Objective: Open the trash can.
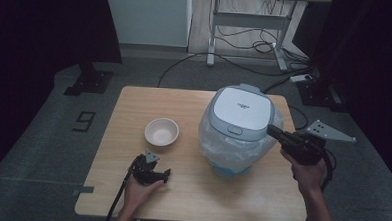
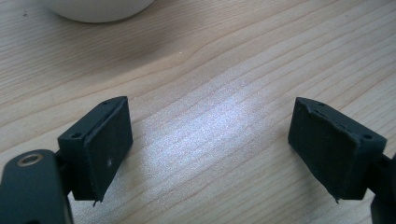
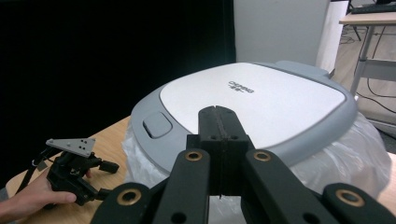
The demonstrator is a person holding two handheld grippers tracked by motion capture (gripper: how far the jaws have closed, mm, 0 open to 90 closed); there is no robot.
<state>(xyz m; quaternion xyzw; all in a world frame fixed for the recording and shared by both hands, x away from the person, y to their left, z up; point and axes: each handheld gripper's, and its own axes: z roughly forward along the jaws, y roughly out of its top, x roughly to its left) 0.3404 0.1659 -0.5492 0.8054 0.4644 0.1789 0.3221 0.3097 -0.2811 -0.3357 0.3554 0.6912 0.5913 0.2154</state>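
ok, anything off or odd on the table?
Yes: the rice cooker is wrapped in clear plastic film around its body, lid shut. Bowl sits upright and empty; no spills.

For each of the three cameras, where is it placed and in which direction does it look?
High view: above the person's side, looking forward and down on the light wooden table; both forearms show.
Left gripper view: on the left hand-held gripper, looking down at the wood; open jaws show.
Right gripper view: on the right hand-held gripper, looking along its shut jaws across the grey-and-white rice cooker.
High and right gripper views share the cooker and left hand-held gripper.
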